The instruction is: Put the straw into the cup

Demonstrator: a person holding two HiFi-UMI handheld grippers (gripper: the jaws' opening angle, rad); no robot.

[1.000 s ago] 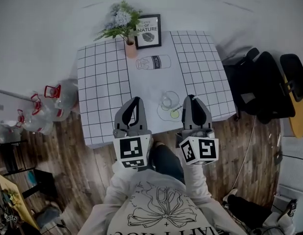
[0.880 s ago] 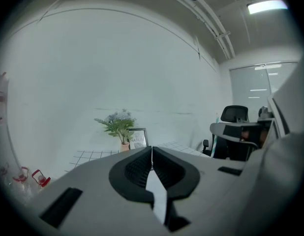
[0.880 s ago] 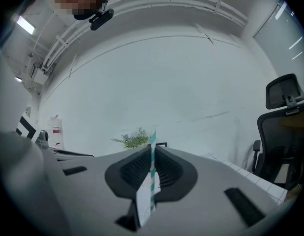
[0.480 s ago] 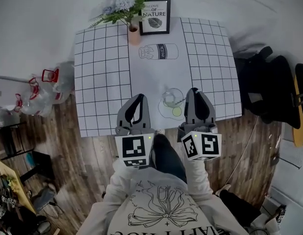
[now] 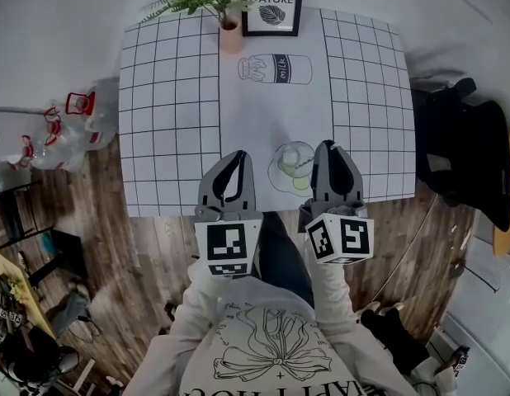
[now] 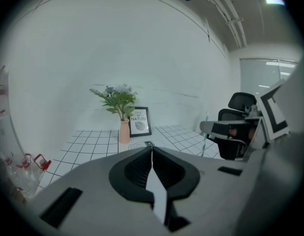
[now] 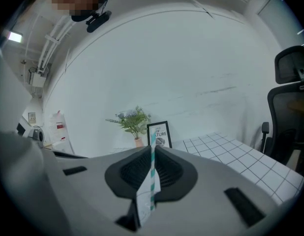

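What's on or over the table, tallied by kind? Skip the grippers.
cup: 1
straw: 1, held in the right gripper
vase of flowers: 1
framed picture: 1
Total: 4

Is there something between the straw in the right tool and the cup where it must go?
Nothing visible does. The right tool holds the green-and-white striped straw, and the clear glass cup stands uncovered right beside that tool.
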